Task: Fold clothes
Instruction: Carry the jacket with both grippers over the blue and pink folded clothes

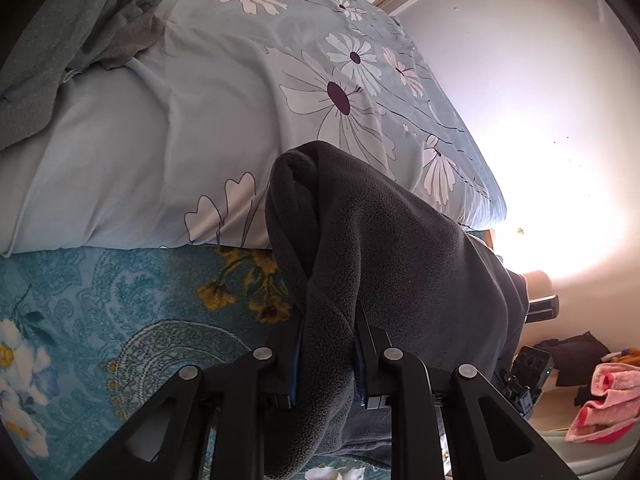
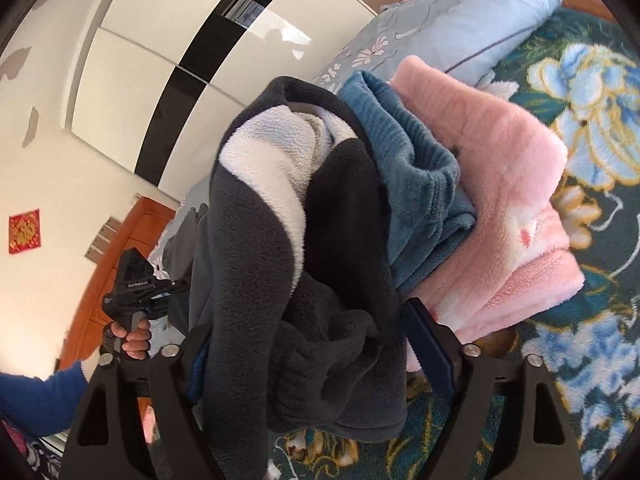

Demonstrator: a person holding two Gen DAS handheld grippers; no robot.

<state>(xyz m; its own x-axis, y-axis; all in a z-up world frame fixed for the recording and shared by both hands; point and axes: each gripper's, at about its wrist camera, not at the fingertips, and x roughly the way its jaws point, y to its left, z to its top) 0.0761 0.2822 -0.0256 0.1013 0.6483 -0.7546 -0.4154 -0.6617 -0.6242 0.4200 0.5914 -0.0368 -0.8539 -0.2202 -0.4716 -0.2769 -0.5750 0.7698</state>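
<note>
A dark grey fleece garment [image 1: 400, 248] with a white lining [image 2: 264, 160] hangs bunched between both grippers. My left gripper [image 1: 329, 360] is shut on a thick fold of it, above the teal blanket. In the right wrist view the same garment [image 2: 248, 240] drapes through my right gripper [image 2: 308, 328], whose jaws stand wide apart. The right finger [image 2: 430, 348] is clear of the cloth and the left finger is mostly hidden behind it. My left gripper [image 2: 134, 288] also shows there, held by a hand.
Folded pink fleece [image 2: 500, 200] and a blue garment [image 2: 412, 168] are stacked just behind the grey one. A pale blue flowered duvet [image 1: 200, 120] covers the bed, with a grey-green sweater [image 1: 80, 32] on it. The teal floral blanket [image 1: 100, 300] lies below. A wardrobe [image 2: 160, 60] stands behind.
</note>
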